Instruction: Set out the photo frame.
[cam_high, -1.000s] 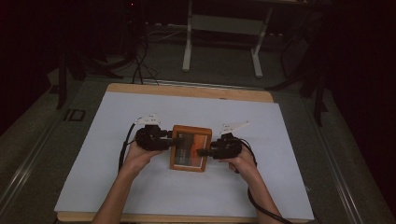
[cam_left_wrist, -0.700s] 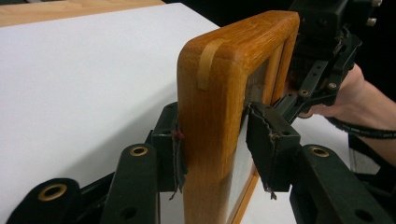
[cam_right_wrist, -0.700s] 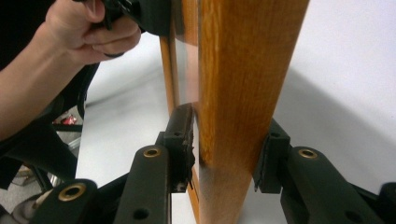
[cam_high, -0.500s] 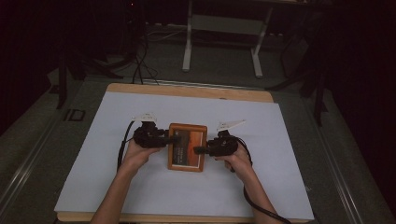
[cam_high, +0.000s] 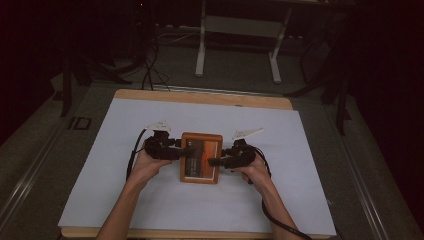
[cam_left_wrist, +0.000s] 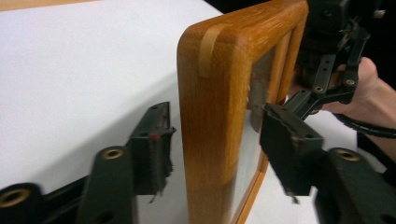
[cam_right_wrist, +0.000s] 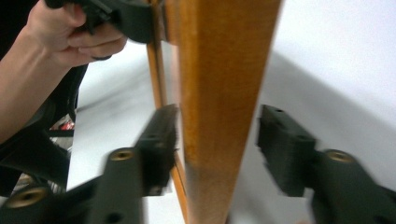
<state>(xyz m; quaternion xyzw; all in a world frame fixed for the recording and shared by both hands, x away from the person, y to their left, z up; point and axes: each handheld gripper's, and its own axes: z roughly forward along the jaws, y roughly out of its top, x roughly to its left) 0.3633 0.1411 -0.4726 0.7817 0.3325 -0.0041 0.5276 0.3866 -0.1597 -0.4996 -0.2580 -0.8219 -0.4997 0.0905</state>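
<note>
High view, left to right: left gripper (cam_high: 186, 151) at the left edge of the frame (cam_high: 201, 158), right gripper (cam_high: 212, 162) at its right edge, frame lying flat mid-desk (cam_high: 310, 150) on the white sheet (cam_high: 125, 125). Jaws on both sides just opened — pads (cam_left_wrist: 152, 149) now clear of the wood with the rail between them, nothing gripped. Looks like the release step after setting the frame down. Next, probably: draw each gripper straight back off its rail without nudging it.
</note>
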